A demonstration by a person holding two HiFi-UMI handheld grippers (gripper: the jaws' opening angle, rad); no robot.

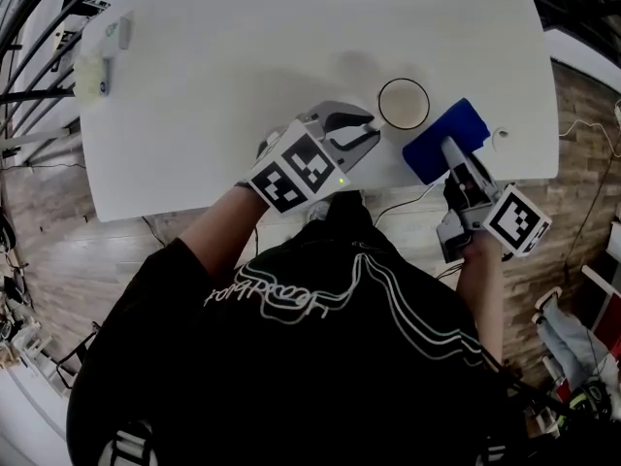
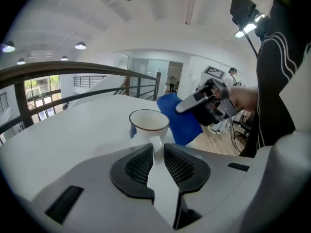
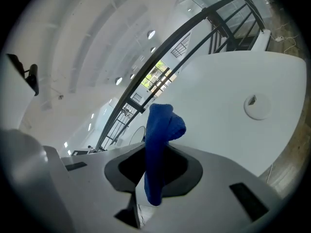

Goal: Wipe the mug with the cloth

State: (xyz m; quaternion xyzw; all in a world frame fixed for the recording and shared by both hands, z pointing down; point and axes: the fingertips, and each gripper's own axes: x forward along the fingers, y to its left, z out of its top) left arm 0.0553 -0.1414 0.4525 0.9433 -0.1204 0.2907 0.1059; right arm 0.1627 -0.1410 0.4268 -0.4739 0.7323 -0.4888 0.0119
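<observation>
A white mug (image 1: 403,103) with a dark rim stands upright near the front edge of the white table (image 1: 243,56). My left gripper (image 1: 363,130) reaches it from the left. In the left gripper view the mug (image 2: 148,123) stands just ahead, and its handle lies pinched between the pads of the left gripper (image 2: 156,148). A blue cloth (image 1: 444,138) hangs just right of the mug, over the table's edge. My right gripper (image 1: 452,150) is shut on it. In the right gripper view the cloth (image 3: 162,130) stands up folded out of the right gripper (image 3: 158,154).
A small round white disc (image 1: 500,135) lies on the table right of the cloth, seen also as the disc (image 3: 256,106). Small objects (image 1: 97,71) sit at the far left corner. A dark railing (image 2: 73,72) runs behind the table. The wooden floor (image 1: 58,250) lies below the front edge.
</observation>
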